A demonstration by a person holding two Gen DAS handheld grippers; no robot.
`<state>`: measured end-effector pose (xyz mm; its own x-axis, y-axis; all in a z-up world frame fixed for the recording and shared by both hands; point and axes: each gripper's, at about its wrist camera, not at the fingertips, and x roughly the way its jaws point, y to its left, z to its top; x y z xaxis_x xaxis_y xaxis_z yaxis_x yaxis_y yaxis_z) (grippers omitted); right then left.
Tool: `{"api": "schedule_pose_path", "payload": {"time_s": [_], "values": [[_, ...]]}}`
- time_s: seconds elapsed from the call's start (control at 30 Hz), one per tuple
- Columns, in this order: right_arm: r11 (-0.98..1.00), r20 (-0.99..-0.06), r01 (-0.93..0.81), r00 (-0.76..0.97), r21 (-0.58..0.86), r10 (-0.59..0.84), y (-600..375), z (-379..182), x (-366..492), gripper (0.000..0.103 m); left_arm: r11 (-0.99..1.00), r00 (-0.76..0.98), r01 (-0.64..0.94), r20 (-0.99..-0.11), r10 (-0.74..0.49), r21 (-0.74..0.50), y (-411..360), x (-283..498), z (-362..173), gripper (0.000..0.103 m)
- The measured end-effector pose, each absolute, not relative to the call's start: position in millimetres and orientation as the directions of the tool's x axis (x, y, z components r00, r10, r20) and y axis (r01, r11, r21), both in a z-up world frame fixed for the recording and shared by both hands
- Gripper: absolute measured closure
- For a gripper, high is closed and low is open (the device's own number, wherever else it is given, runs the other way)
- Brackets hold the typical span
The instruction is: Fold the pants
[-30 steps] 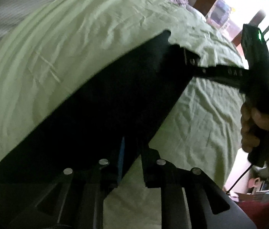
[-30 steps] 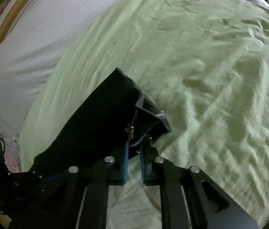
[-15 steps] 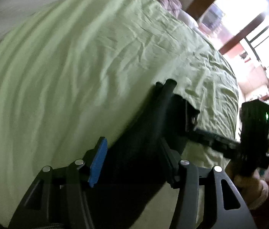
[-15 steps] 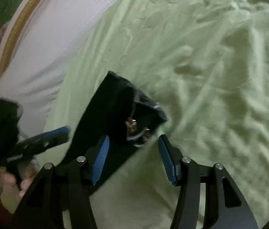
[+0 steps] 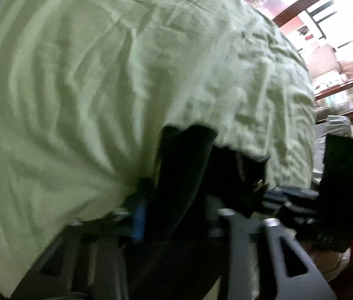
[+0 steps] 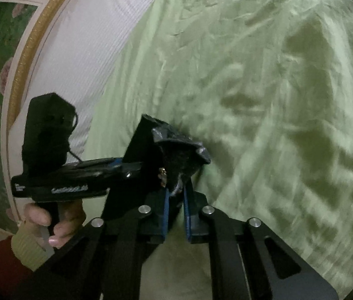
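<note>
The black pants (image 5: pixel 189 165) hang bunched above the light green bed sheet (image 5: pixel 76 87). My left gripper (image 5: pixel 176 215) is shut on a fold of the pants. In the right wrist view my right gripper (image 6: pixel 175 195) is shut on the waistband of the pants (image 6: pixel 176 150), next to a small brass zipper pull (image 6: pixel 162 175). The left gripper (image 6: pixel 116 168) comes in from the left there and pinches the same cloth close by. The right gripper also shows in the left wrist view (image 5: pixel 271 195), at the pants' right edge. Most of the pants' length is hidden.
The green sheet (image 6: pixel 264 87) covers the bed. A white ribbed wall (image 6: pixel 81 50) and a gold-framed picture (image 6: pixel 21 55) stand to the left. Bright shelves and furniture (image 5: pixel 326 37) lie beyond the bed's far right edge.
Both grippers were shut on the pants, opened half a second ago, and have closed on the cloth again, now close together. The pants look bunched into a narrower bundle.
</note>
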<state>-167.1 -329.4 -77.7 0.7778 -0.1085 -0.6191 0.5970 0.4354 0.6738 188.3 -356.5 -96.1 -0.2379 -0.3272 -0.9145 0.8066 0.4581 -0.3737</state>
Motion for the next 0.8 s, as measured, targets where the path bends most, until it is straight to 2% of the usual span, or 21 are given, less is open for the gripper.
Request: {"api": "schedule_pose_path", "payload": {"time_s": [0.07, 0.23, 0.57, 0.8], "values": [[0.452, -0.626, 0.599, 0.773, 0.661, -0.108, -330, -78, -166, 0.092, 0.467, -0.244, 0.793, -0.907, -0.343, -0.390, -359, 193, -95, 0.090], [0.499, -0.628, 0.590, 0.770, 0.635, -0.111, -322, -72, -157, 0.092, 0.460, -0.230, 0.790, -0.892, -0.389, -0.405, -350, 189, -85, 0.093], [0.582, -0.568, 0.493, 0.820, 0.646, -0.064, -316, -46, -139, 0.092, 0.442, -0.172, 0.802, -0.864, -0.474, -0.402, -315, 184, -33, 0.093], [0.665, -0.539, 0.403, 0.842, 0.628, -0.002, -288, -19, -119, 0.092, 0.470, -0.109, 0.786, -0.838, -0.535, -0.403, -264, 178, 5, 0.093]]}}
